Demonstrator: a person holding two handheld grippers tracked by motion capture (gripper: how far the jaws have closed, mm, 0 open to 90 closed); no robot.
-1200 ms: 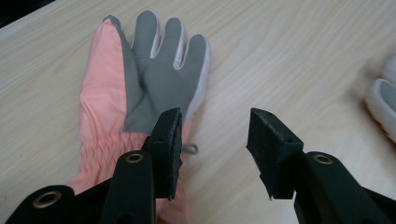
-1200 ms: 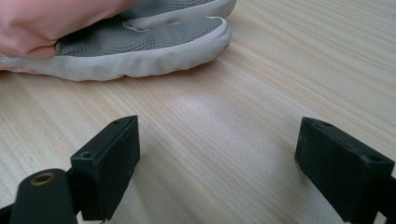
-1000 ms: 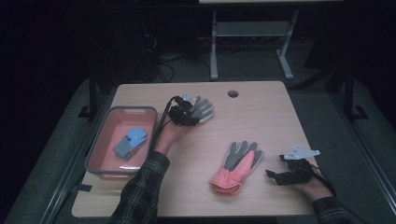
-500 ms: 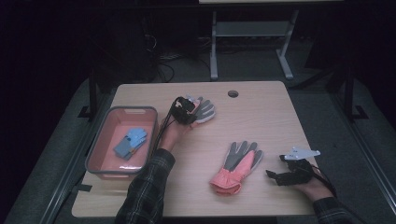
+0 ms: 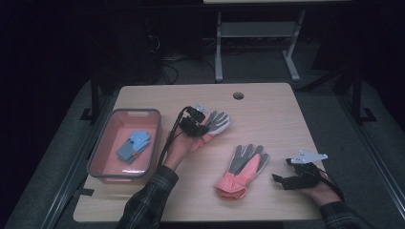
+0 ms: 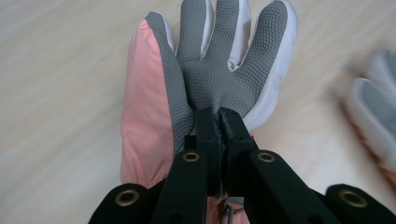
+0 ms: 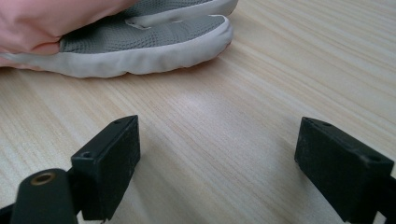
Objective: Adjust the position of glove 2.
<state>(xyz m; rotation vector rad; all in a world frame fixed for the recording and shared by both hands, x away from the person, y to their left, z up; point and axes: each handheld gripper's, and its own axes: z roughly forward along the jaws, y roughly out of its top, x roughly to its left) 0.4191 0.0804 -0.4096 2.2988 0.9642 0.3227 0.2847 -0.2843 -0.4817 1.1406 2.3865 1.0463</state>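
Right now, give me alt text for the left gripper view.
The left gripper has its black fingers pinched shut on the grey palm of a pink and grey glove lying on the wooden table. A second glove blurs at the right edge.

This looks like a lab or recording room set up for handling trials, not a home. A plain light-wood table point(image 5: 267, 109) with a round cable hole point(image 5: 238, 96) stands on grey carpet, and the room around it is kept dark. Behind the table stands a grey metal frame point(image 5: 253, 43), probably the legs of another bench, and loose cables point(image 5: 167, 67) trail on the floor beside dark equipment. A pink plastic bin point(image 5: 102, 157) sits at the table's left edge.
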